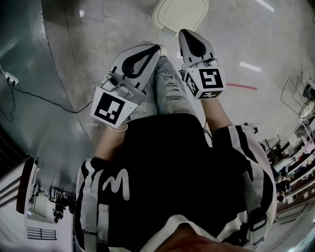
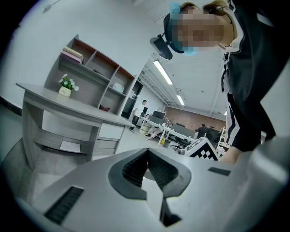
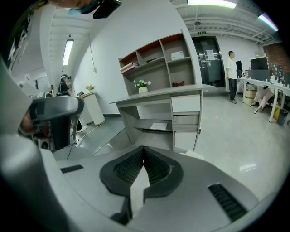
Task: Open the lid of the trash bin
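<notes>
Only the head view shows the trash bin lid (image 1: 180,14), just beyond the left gripper (image 1: 156,47) and right gripper (image 1: 183,33), both clenched empty, whose own views face a shelved desk (image 3: 181,90).

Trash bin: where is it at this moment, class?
In the head view, the trash bin sits at the top centre edge, on the floor, just beyond the right gripper.

Left gripper (image 1: 153,49) and right gripper (image 1: 186,35) held low, side by side, fingers (image 3: 130,166) closed together on both
</notes>
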`<state>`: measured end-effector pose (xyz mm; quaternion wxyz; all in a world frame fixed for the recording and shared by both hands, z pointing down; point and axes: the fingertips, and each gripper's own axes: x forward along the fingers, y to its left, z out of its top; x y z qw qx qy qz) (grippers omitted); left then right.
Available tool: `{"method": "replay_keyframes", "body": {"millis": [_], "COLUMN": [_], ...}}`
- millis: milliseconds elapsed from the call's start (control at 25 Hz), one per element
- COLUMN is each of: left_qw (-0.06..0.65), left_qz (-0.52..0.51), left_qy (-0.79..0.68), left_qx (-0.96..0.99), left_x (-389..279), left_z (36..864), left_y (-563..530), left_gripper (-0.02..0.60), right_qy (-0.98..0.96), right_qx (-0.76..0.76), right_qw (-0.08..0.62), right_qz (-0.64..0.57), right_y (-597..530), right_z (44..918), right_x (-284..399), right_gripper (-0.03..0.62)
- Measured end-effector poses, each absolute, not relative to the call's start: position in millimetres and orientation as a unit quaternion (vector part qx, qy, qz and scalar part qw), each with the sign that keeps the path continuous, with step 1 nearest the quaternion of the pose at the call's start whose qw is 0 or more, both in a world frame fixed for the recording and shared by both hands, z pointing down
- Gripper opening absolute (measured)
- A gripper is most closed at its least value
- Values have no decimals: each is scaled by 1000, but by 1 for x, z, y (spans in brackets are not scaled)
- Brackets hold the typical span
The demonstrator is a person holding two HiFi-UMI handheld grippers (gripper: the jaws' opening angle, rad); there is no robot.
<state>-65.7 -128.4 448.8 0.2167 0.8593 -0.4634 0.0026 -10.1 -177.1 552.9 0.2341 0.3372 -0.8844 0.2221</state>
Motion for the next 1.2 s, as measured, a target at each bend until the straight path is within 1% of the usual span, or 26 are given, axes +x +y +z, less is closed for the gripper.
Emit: {"method": "replay_keyframes", "body": {"millis": [480, 1200], "left_qw": [220, 241], "left_qz": [11, 6], "left_qy": [-473, -480], "left_qx": [853, 844], "left_x": [-68, -68], "left_z": [462, 480], "left_y": [-124, -113], "left_gripper": [2, 2], "right_qy": [-881, -866], "right_qx": [318, 298], "right_qw": [262, 327], "right_qz": [232, 233], "right_y": [-172, -165], "right_z": [597, 675], "right_x": [-18, -22], "right_gripper": [9, 9]}}
